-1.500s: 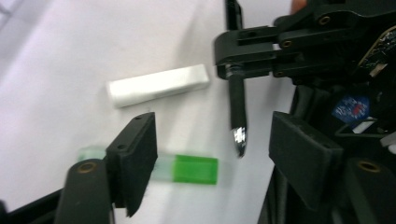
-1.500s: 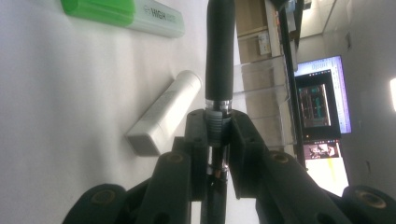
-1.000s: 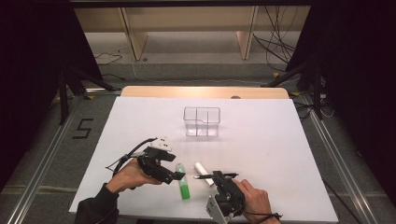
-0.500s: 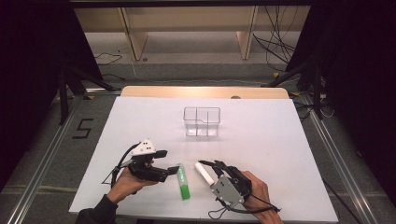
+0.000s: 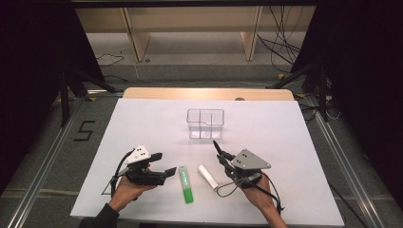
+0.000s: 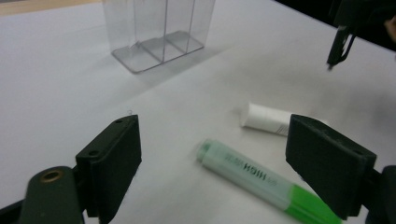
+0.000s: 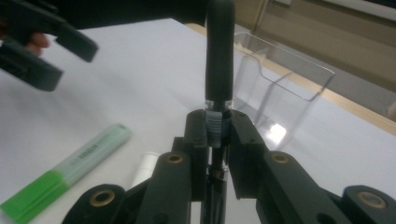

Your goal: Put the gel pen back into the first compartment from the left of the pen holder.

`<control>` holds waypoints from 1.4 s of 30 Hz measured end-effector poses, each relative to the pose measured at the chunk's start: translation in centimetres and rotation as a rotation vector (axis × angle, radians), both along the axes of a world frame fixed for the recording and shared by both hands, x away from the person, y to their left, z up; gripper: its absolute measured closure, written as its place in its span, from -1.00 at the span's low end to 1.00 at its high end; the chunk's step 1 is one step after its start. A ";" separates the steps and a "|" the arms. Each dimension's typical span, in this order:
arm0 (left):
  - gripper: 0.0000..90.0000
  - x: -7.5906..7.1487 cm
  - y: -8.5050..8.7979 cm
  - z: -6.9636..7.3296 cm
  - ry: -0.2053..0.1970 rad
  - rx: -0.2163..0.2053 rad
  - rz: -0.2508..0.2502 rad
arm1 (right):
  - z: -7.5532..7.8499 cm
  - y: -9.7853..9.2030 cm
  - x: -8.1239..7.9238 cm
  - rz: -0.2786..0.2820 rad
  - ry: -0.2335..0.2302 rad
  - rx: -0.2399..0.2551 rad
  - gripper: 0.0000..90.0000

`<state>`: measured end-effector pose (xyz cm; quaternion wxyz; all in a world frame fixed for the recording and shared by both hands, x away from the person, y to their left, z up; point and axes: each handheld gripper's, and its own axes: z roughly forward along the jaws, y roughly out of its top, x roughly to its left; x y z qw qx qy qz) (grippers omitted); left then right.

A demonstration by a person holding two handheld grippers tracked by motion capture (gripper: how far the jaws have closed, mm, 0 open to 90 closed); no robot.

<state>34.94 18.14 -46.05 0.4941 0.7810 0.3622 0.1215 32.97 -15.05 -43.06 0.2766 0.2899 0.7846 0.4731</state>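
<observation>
Carrying a black pen (image 7: 220,60) toward the clear divided organizer (image 5: 205,123), the right gripper (image 5: 223,159) has its jaws pinched tight on the pen's barrel, the tip pointing up and away toward the far side of the white table (image 5: 294,142). The organizer stands far of both hands, near the middle of the table. To finish this step well, the pen should be tipped upright over one compartment and lowered until its end is inside the walls before the pinch is let go; a release from high up could bounce it off the thin rim. The left gripper (image 6: 215,154) has its jaws spread wide, low over the near end of a green highlighter (image 5: 186,184) lying just left of a small white tube, possibly a glue stick or eraser (image 5: 207,176). It should settle squarely across the highlighter's barrel before it squeezes
</observation>
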 end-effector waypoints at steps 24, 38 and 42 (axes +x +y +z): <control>-0.61 -0.9 0.9 -0.4 -0.013 -0.104 0.012 | 3.5 1.4 7.9 -0.020 0.154 0.241 0.77; -0.62 -1.6 0.4 -0.3 -0.019 -0.109 -0.030 | 4.6 3.8 11.2 -0.045 0.163 0.265 0.76; -0.62 -1.7 0.3 -0.4 -0.036 -0.090 -0.032 | 4.8 4.4 11.9 -0.053 0.168 0.261 0.76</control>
